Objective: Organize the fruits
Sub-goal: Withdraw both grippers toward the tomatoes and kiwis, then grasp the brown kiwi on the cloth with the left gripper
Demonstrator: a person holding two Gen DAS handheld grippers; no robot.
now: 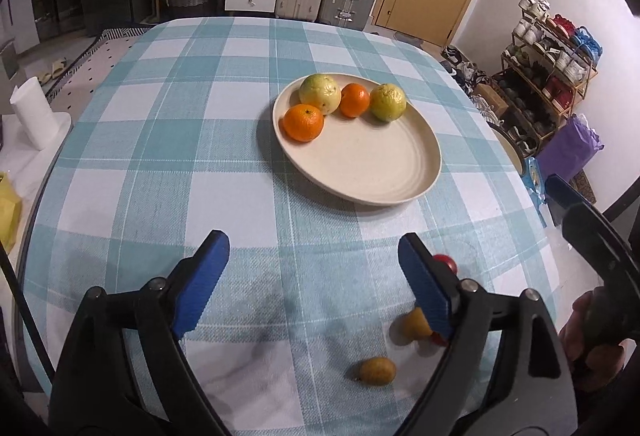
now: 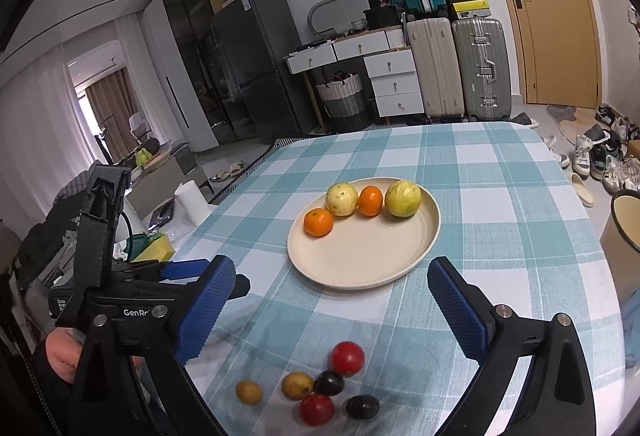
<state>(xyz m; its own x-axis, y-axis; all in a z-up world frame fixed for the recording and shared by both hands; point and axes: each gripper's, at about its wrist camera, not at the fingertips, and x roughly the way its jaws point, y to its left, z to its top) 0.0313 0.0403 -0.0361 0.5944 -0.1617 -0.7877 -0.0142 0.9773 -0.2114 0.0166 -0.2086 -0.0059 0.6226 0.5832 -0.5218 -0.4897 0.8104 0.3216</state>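
A round, matte cream plate (image 2: 362, 264) on the teal-and-white checked cloth of the counter (image 2: 500, 204) holds two glossy orange tangerines (image 2: 318, 222) and two dimpled yellow-green guavas (image 2: 403, 198). Nearer lie two smooth red fruits (image 2: 347, 357), two dark plums (image 2: 328, 383) and two small yellow fruits (image 2: 297, 385). The left gripper (image 1: 314, 280) and right gripper (image 2: 330, 306) both gape wide, holding nothing. Suitcases (image 2: 460, 68) stand behind.

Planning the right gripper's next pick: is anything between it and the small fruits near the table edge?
Nothing visible. The right gripper hangs open above the small fruits, with only bare tablecloth between its fingers.
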